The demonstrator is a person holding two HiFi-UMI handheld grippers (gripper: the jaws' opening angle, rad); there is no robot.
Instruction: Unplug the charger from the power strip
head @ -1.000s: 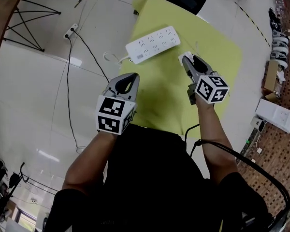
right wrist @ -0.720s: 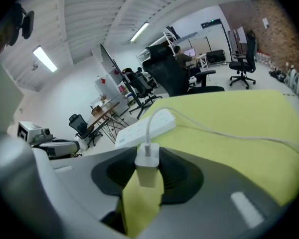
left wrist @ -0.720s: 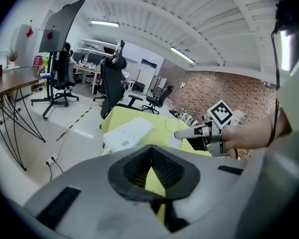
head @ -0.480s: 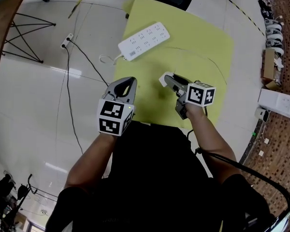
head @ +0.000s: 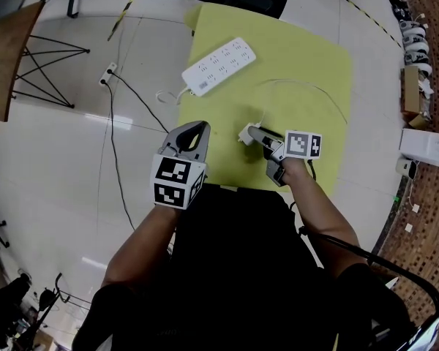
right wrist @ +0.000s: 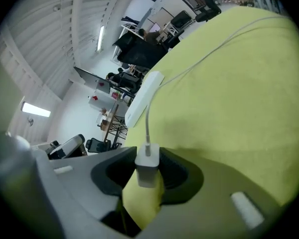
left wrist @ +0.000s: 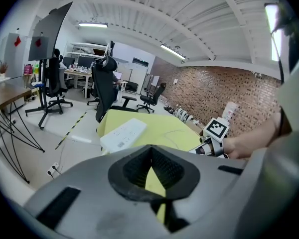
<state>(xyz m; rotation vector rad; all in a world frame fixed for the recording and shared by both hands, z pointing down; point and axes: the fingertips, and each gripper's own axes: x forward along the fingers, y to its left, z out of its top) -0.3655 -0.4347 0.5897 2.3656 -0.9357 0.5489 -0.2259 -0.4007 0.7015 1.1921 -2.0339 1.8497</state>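
**Charger out of the strip, ready to be set down**

The charger (right wrist: 148,169), a small white block, is clear of the power strip (head: 218,66) and sits in the right tool (head: 254,132) low over the near part of the yellow-green tabletop (head: 307,50). The strip lies well apart from it at the far left of that surface. No plug shows in the sockets that can be seen. So the unplugging itself looks done, and the step in hand is probably laying the charger down.

To do that well, the person should lower the block until it rests flat on the tabletop, and only then let the jaws go. The thin white cable (right wrist: 147,126) rises from the top of the block and curves off across the surface in a loose arc. It should keep that slack, so that nothing tugs on the charger or snags as the tool draws back. Backing away along the line of the jaws would leave the block where it was put.

The right tool is partly closed, its dark pads pressing the charger's two sides, with the block upright between them and its cable end pointing away from the tool. The left tool (head: 200,126) hovers just left of it with its jaw tips meeting, holding and touching nothing.
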